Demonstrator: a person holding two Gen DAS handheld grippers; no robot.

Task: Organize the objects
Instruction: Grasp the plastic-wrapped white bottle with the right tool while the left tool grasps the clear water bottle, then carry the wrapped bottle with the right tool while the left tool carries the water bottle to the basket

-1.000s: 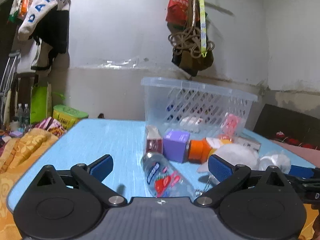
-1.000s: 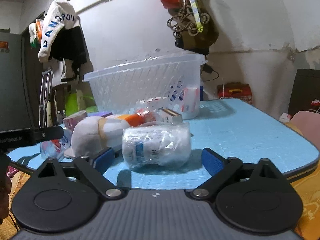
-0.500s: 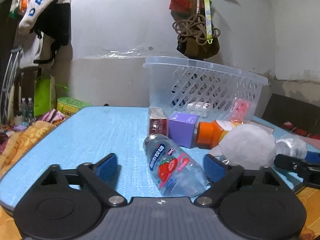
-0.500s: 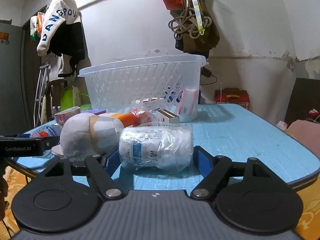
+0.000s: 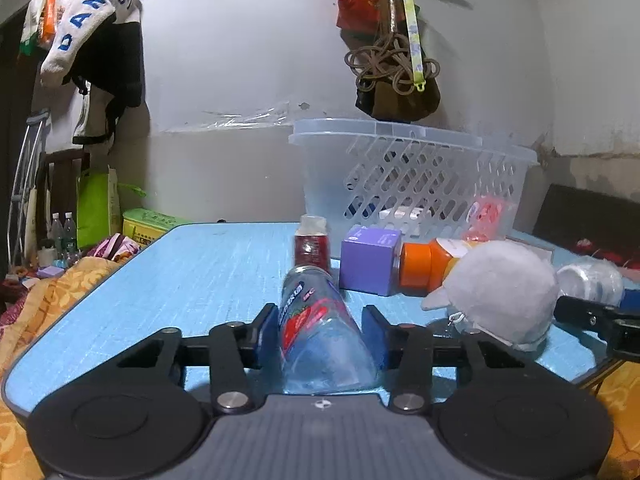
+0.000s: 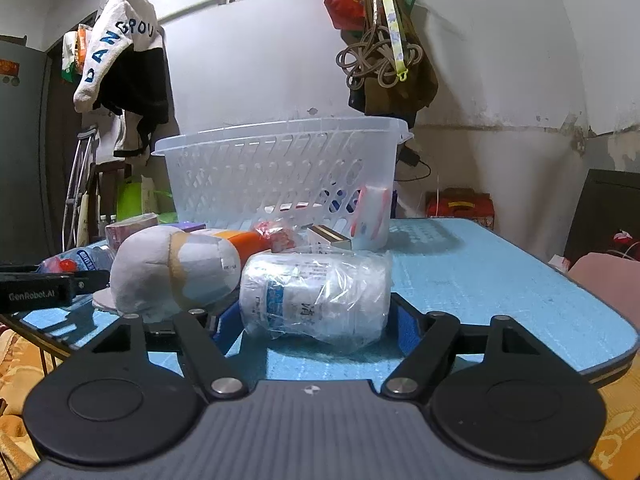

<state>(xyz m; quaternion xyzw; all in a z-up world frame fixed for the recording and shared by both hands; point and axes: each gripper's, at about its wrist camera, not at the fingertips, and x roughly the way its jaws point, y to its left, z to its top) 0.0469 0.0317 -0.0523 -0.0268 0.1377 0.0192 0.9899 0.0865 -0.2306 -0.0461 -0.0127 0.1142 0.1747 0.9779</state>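
A clear plastic bottle with a strawberry label [image 5: 320, 332] lies on the blue table [image 5: 208, 272]. My left gripper [image 5: 320, 336] is shut on it, a blue pad on each side. A plastic-wrapped white roll [image 6: 316, 292] lies on the table in the right wrist view. My right gripper [image 6: 314, 322] is shut on it, pads against both ends. A clear plastic basket [image 5: 412, 176] stands at the back; it also shows in the right wrist view [image 6: 280, 172].
Between the grippers lie a white plush toy [image 5: 500, 288], an orange-capped bottle [image 5: 432, 264], a purple box [image 5: 370, 258] and a small red jar [image 5: 312, 244]. A small box [image 6: 330, 236] and a pink packet [image 6: 372, 216] lie near the basket. Bags hang on the wall [image 5: 396, 60].
Both grippers moved forward and lower, then closed: the left one on the strawberry bottle, the right one on the wrapped roll. Both were open a second ago.
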